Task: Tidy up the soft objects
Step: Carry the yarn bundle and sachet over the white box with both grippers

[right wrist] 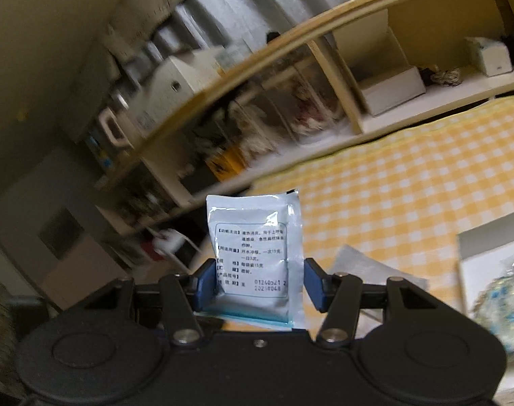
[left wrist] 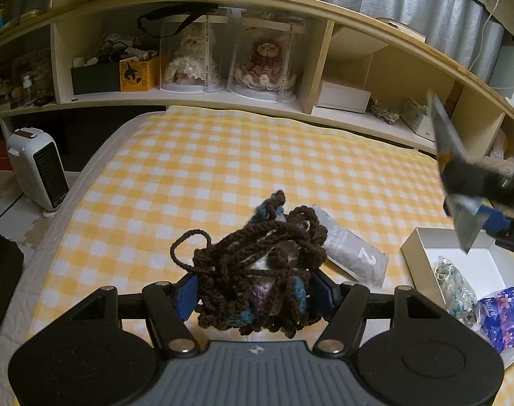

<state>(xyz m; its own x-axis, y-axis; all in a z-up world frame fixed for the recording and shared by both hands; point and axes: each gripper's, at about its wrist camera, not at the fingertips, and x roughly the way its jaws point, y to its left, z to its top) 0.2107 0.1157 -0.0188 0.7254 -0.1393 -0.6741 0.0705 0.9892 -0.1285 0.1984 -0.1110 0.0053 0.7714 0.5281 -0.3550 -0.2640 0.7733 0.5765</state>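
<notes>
Bed: the yellow checked blanket (left wrist: pixel 223 169) covers it, below the wooden shelf (left wrist: pixel 324 17).
White box (left wrist: pixel 422 253): on the blanket, at its right side, with two soft packs inside.
Yarn bundle (left wrist: pixel 257 270): brown crochet cords, near the blanket's middle, held between the left gripper (left wrist: pixel 255 296) fingers.
Grey pouch (left wrist: pixel 355 253): flat on the blanket, touching the bundle.
Sachet (right wrist: pixel 257 253): upright above the blanket, clamped by the right gripper (right wrist: pixel 255 286).

Both wrist views face the shelf (left wrist: pixel 223 101) (right tilted), sharing the bed (right wrist: pixel 409 186).
</notes>
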